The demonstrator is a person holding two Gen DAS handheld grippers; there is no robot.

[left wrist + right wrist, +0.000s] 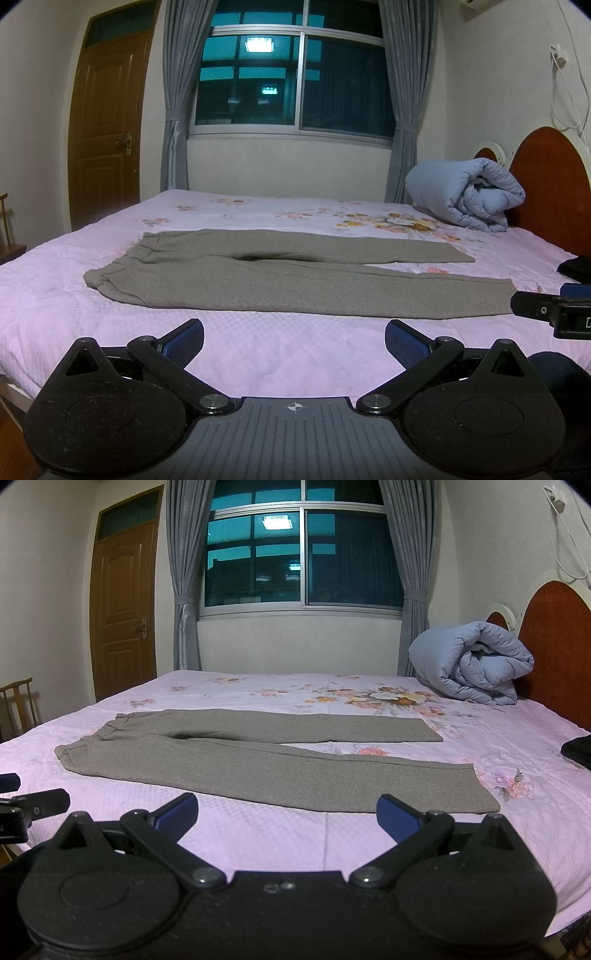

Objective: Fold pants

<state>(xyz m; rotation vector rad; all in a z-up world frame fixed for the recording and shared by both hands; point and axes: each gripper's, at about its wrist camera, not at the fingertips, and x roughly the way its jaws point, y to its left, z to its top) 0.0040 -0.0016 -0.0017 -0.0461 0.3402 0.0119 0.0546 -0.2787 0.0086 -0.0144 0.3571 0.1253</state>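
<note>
Grey pants (280, 284) (258, 764) lie flat on the pink floral bed sheet (258, 354) (277, 842), waistband to the left and both legs stretched out to the right, slightly spread. My left gripper (294, 341) hovers open just short of the near leg, with nothing between its blue pads. In its own view my right gripper (287, 814) is open too, close to the near leg's lower edge, towards the cuff end. Part of the right gripper (554, 310) shows at the left wrist view's right edge, and part of the left gripper (26, 805) at the right wrist view's left edge.
A rolled blue duvet (465, 192) (476, 661) rests at the red headboard (554, 192) on the right. Some dark cloth (576, 267) (578, 751) lies at the bed's right edge. A wooden door (107, 129), a curtained window and a chair (18, 705) stand behind.
</note>
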